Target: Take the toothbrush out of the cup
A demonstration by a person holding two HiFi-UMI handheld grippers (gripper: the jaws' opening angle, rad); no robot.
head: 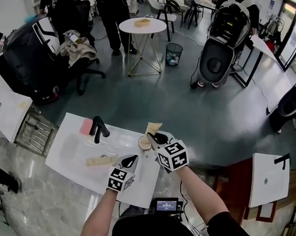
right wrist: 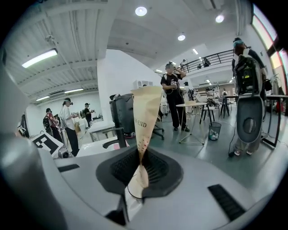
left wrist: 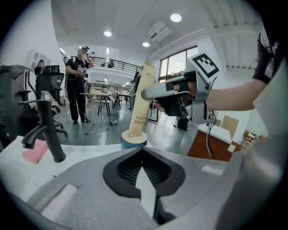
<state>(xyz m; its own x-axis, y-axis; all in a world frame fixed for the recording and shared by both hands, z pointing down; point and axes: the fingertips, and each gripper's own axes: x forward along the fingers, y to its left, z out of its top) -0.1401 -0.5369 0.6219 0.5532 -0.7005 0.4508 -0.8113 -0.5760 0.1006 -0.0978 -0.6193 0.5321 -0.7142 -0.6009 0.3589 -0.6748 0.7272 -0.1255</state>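
Right gripper view: right gripper [right wrist: 137, 177] jaws clamped on wrapped toothbrush [right wrist: 145, 117]; left gripper [left wrist: 145, 179] jaws together, cup [left wrist: 134, 140] beyond.

Toothbrush packet [right wrist: 143, 117]: beige paper, matt, crumpled at pinched end. Cup [left wrist: 133, 143]: blue, smooth, pale rim. Left gripper [head: 131, 161], right gripper [head: 156, 138]: grey plastic shells, matt; pads black, ribbed, rubbery look. Near basin [head: 70, 153]: white, glossy, smooth, ceramic look. Tap [head: 98, 128]: black, matt, metal look. Sponge [head: 86, 126] left of tap: pink, dull, soft look. Counter [head: 36, 203]: pale veined stone, polished. Floor [head: 153, 100]: grey, smooth, slight sheen. Far round table [head: 130, 27]: white smooth top, thin metal legs.
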